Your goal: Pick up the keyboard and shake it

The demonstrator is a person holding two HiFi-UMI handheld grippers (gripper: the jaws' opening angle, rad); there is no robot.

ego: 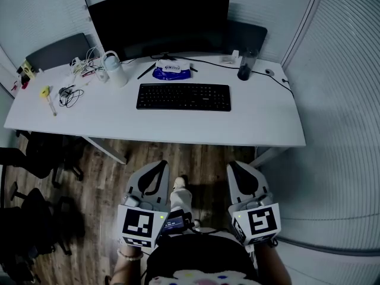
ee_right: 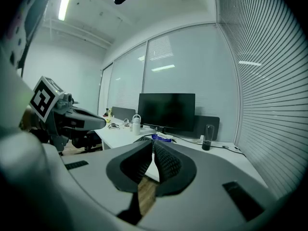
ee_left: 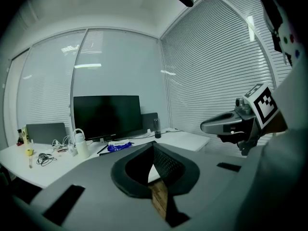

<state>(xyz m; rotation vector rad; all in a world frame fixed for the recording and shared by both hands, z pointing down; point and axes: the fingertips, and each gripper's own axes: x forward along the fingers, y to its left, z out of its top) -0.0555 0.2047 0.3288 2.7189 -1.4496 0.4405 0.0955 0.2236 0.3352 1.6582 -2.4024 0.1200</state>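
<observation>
The black keyboard (ego: 183, 97) lies flat on the white surface (ego: 261, 120), just near of the monitor (ego: 159, 18). Both the left gripper (ego: 155, 170) and right gripper (ego: 238, 170) hover over the floor, jaws together, empty, well short of the keyboard.

The front of the worktop (ego: 178, 126) is bare, with room at both ends of the keyboard (ego: 184, 97). Just behind it sit a blue packet (ego: 172, 71), a white bottle (ego: 116, 70) and a big screen (ego: 160, 19).
</observation>
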